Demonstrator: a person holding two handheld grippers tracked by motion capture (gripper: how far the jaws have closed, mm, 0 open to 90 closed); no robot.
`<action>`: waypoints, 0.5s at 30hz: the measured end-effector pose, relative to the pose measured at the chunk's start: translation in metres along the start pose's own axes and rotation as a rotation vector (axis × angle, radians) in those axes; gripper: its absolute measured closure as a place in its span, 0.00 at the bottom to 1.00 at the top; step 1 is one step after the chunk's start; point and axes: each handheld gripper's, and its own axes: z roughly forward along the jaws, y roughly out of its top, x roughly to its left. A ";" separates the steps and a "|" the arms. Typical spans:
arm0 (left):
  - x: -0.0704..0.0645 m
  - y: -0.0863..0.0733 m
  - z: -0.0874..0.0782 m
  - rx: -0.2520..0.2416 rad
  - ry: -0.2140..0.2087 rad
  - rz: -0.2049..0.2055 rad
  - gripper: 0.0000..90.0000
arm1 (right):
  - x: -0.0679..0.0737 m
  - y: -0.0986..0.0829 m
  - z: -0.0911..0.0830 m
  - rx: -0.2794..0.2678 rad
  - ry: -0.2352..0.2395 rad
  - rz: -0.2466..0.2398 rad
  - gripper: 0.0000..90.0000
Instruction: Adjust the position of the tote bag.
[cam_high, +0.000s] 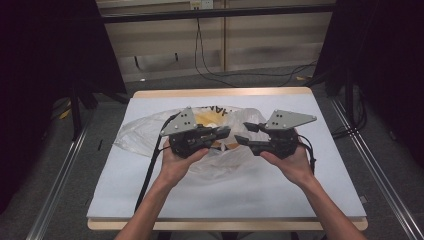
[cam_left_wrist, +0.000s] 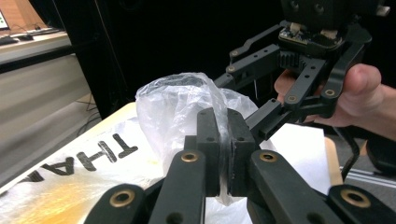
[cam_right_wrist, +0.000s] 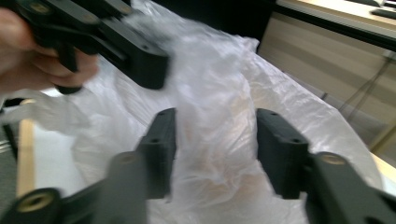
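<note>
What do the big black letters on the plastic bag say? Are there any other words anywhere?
"THA": black letters on the plastic bag, running off the picture's edge, so the word is cut short.
The bag's letters in the high view are too small to read.
No other words can be read.

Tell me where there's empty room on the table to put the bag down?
Bare patches of the table: the wide near strip between the plastic bag and the front edge, and the right side past the right gripper. The middle is crowded, with the left gripper pinching the bag there.
</note>
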 end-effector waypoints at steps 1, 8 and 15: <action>0.000 -0.001 0.000 0.005 0.005 0.000 0.97 | 0.000 0.000 0.000 0.000 0.000 0.000 0.62; 0.000 -0.001 -0.001 0.003 0.018 -0.013 0.77 | -0.002 -0.004 0.002 -0.010 0.029 0.003 0.99; -0.001 0.005 -0.024 -0.022 0.077 -0.012 0.67 | -0.007 -0.007 -0.001 -0.026 0.041 0.022 1.00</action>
